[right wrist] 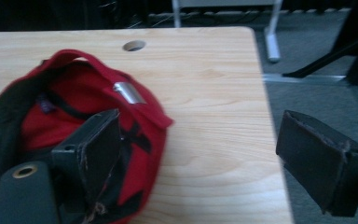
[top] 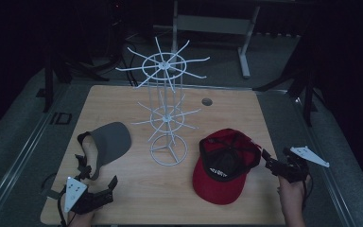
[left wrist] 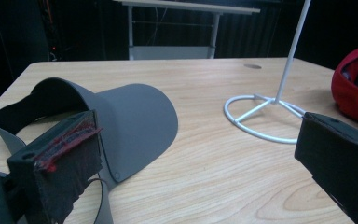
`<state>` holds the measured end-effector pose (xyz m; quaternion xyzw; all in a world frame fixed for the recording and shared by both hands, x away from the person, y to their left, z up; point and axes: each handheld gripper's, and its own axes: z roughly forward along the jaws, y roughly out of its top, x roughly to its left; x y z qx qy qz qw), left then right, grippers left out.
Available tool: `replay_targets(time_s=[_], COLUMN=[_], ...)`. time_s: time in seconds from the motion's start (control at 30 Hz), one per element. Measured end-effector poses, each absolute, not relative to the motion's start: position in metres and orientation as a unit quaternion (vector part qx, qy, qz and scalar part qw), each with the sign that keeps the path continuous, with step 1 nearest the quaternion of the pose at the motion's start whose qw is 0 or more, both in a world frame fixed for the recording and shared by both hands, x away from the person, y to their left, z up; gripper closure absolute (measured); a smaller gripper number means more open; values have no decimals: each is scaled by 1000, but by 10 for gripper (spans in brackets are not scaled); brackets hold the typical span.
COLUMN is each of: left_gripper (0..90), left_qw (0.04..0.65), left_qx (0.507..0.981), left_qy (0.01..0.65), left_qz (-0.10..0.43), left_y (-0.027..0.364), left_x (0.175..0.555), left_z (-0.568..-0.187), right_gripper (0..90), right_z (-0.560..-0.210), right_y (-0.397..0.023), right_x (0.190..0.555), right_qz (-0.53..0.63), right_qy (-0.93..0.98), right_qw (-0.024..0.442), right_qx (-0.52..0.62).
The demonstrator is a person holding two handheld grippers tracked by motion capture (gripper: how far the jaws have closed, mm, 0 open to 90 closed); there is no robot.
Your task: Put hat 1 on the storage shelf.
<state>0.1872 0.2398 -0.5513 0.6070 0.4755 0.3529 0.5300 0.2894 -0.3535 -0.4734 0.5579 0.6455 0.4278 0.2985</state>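
Red cap (top: pixel 224 163): lower right of centre, upside down | right gripper (top: pixel 278 165): jaws apart, empty, just right of cap's back | left gripper (top: pixel 105 191): jaws apart, below grey visor (top: pixel 109 142).

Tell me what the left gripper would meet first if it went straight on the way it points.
Probably the grey visor: the open left gripper has one jaw already beside its brim. The middle of the gap faces bare table, with the white rack's base ring farther on. Depth is uncertain.
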Motion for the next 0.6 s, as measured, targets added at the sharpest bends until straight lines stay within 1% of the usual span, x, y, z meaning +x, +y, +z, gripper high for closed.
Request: replay_targets(time_s=[0.03, 0.07, 0.23, 0.6], left_gripper=[10, 10, 10, 10], left_qw=[529, 526, 525, 524], left_qx=[608, 613, 621, 623], left_qy=[477, 481, 476, 475], left_qz=[351, 340, 335, 334], left_y=[240, 239, 236, 236], left_x=[188, 188, 189, 188], left_z=[-551, -552, -552, -551], right_gripper=[131, 128, 132, 128], right_z=[-474, -474, -478, -492], right_y=[-350, -348, -337, -318], right_x=[295, 297, 310, 336], right_qz=[435, 438, 432, 412], right_qy=[649, 651, 659, 688], right_qw=[279, 273, 275, 235], right_qx=[558, 557, 551, 549])
